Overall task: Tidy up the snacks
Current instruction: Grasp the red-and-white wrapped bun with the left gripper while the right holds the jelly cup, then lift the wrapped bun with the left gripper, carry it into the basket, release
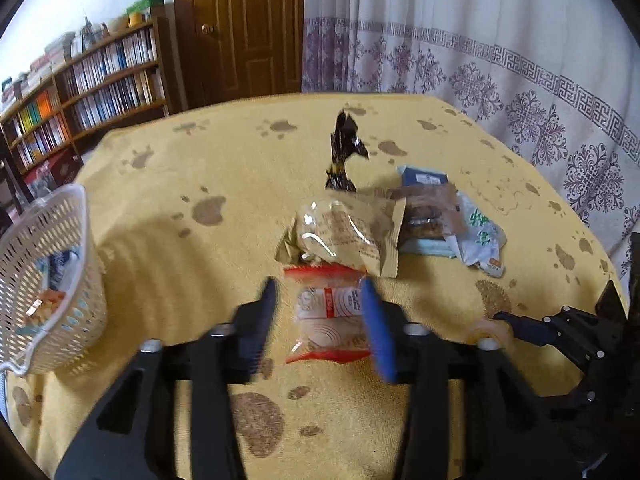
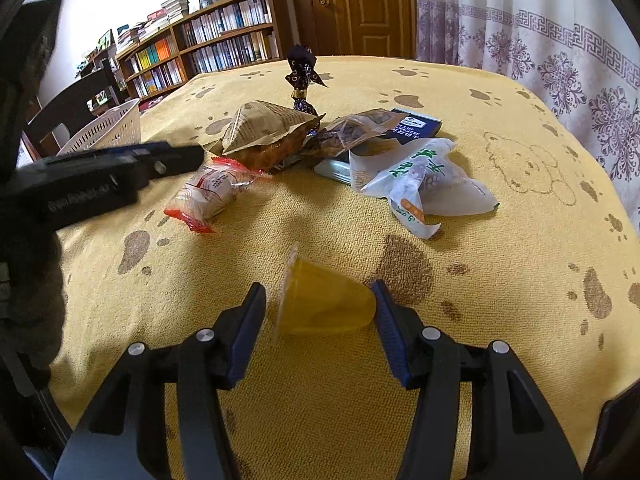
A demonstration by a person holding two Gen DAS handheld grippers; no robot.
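We find the left tongs (image 1: 320,316) spread apart around a red-and-white wrapped snack (image 1: 330,318), which lies flat on the yellow paw-print cloth of the worktop (image 1: 168,200), nearer its near edge than the main heap. The blue pad (image 1: 378,332) appears to touch the packet's right side; the dark pad on the other side stands just clear. We judge that the grasp is not yet made. The view is motion-blurred here, so contact cannot be confirmed.

The right tongs (image 2: 318,316) are likewise spread, straddling a yellow jelly cup (image 2: 326,304) lying on its side near the near edge, its sealed rim turned left.

The white perforated basket (image 1: 48,280) sits at the left edge and already holds a few packets.

Our recommendations for the closing step:
- Centre the packet between the pads before closing, since it sits off towards the blue pad.
- Close on the filled middle, not the crimped red ends.
- Lift clear of the tan paper-wrapped pastry (image 1: 344,232) touching its far end.
- Squeeze the cup gently, as it may well roll or deform.
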